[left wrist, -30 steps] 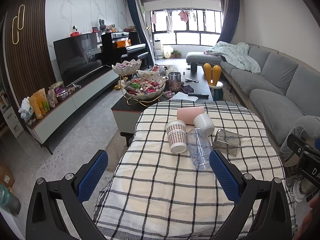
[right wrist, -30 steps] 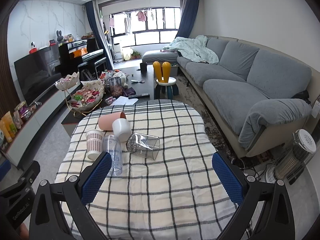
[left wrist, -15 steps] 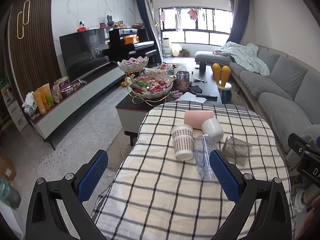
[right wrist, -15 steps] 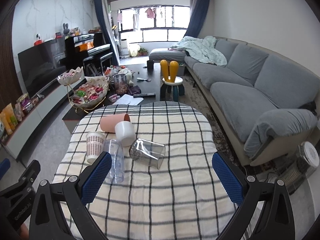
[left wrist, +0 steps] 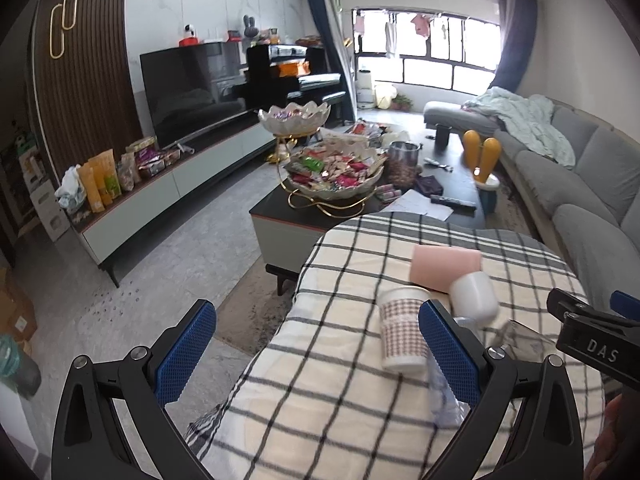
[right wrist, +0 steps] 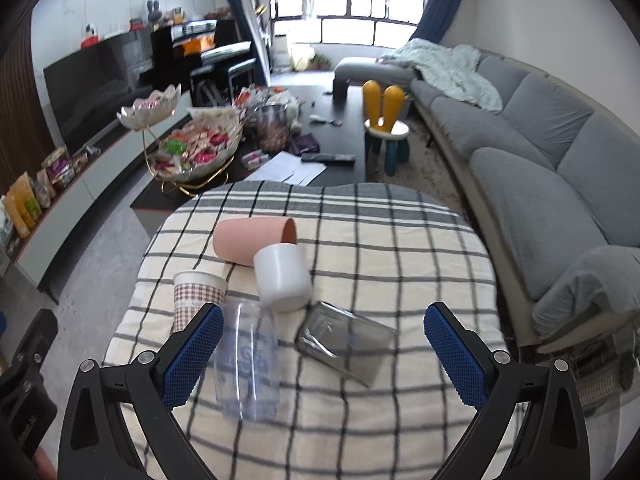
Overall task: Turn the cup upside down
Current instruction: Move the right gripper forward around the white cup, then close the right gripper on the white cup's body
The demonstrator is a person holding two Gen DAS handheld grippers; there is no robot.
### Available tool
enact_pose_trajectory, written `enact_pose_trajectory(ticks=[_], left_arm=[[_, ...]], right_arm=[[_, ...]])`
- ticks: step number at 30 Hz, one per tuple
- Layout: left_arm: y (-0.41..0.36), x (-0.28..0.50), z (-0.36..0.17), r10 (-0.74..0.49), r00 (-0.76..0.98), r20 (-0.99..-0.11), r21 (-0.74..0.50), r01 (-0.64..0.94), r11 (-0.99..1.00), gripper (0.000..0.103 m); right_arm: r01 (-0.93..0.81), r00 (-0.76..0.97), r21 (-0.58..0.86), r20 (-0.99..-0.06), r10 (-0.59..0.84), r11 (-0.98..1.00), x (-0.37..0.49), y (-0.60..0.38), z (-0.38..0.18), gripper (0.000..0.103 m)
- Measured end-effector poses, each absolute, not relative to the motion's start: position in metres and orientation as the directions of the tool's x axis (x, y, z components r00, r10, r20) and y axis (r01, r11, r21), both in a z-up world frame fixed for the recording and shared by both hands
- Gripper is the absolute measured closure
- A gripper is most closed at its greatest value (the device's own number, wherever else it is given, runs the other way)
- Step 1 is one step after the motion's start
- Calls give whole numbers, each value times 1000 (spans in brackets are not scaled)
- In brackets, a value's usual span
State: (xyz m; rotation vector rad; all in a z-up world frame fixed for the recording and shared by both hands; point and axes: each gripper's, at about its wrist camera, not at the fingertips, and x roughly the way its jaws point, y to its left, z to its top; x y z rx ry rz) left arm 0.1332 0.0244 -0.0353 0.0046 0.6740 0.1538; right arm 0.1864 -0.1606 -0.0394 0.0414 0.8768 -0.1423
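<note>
A: How are the grippers sitting?

B: Right gripper is hovering released above the checked tablecloth, spread around the clear plastic cup and smoky glass cup, both lying sideways. Left gripper is gaping empty over the table's left edge.

A: Beyond?

B: Checked paper cup, white cup, pink cup are clustering; bare cloth is lying rightward.

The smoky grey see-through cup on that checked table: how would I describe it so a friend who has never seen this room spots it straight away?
Start at the table with the checked cloth beside the grey sofa, where five cups cluster. The grey cup lies on its side at the sofa end of the cluster, just beyond the white cup. Unlike the clear round cup nearby, it is dark-tinted with flat, angular sides.
</note>
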Motion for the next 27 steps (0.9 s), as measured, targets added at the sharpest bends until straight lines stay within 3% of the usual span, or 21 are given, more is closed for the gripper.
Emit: enact_pose_trajectory(ticks=[13,22,27], left_arm=[[37,213,-87,133,738,-661,45,-138,989,0],[38,236,-107,117,717,-688,29,-134,991,0],[41,237,-113,113,705,-700,18,-141,990,0]], right_arm=[[76,520,-40,-851,-74,996,283,-141,-111,4],[68,404,-1,-914,-29,998,316,-143,-155,14],[67,379,12,-925,-15,998,319,-142,-167,30]])
